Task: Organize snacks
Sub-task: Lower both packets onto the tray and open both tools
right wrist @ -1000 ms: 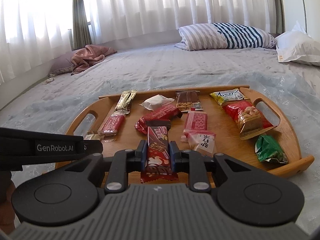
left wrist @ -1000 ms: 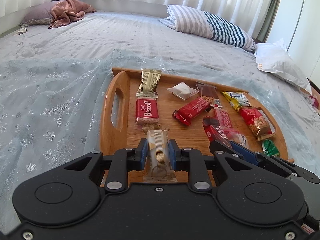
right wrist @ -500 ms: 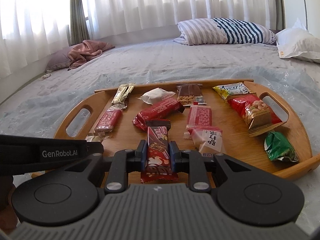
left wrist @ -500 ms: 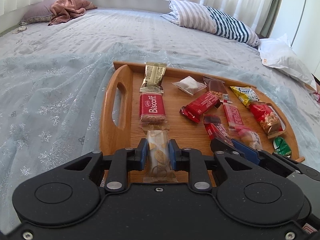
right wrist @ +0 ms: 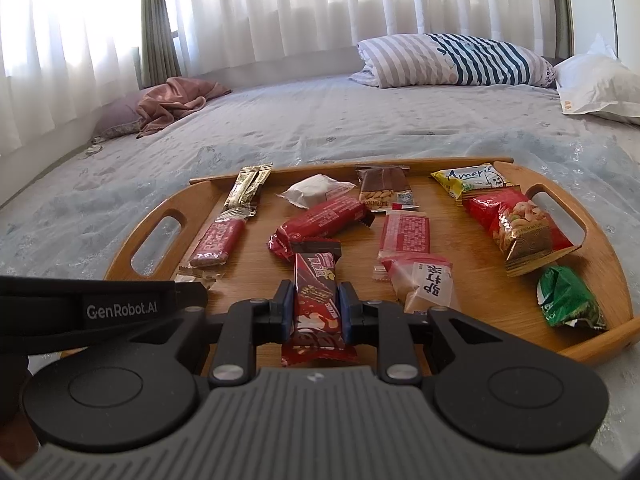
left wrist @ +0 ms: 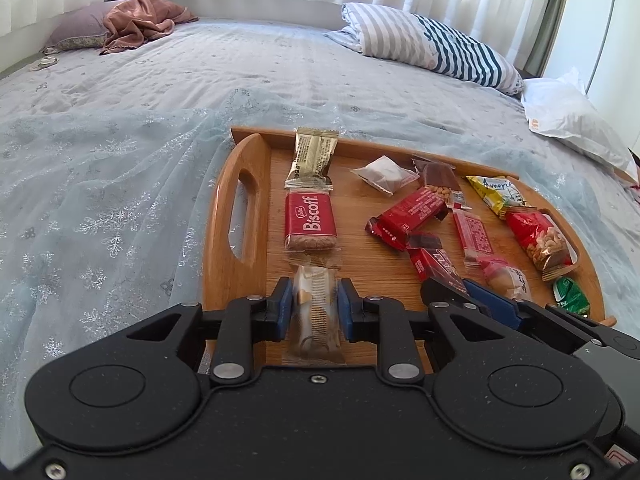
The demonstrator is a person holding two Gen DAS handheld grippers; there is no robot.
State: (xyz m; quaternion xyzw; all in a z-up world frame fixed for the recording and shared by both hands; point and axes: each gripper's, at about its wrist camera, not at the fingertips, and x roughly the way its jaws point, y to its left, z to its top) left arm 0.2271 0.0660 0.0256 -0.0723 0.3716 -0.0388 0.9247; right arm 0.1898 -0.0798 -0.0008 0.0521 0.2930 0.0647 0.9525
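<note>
Left gripper [left wrist: 313, 309] is clamped on a clear-wrapped biscuit pack [left wrist: 314, 312], held over the tray's [left wrist: 224, 208] near-left corner. The pack's long axis runs straight ahead along the fingers, in line with the Biscoff [left wrist: 311, 221] and the gold bar [left wrist: 313, 158] beyond it. That column is the relation that counts: my read is the next drop goes just this side of the Biscoff, same heading, no twist needed.

Right gripper [right wrist: 315, 309] has the red wafer bar [right wrist: 316, 304] between its pads, long axis also pointing away, lying near the tray's front edge, just short of the dark red bar [right wrist: 320, 220]. Its jaws have just been opening; the pads look barely off the wrapper, so it's a release, not a grip.

Versus a second ago: both views frame the tray slightly differently, every loose snack sits where it did, and the left grip is unchanged.
</note>
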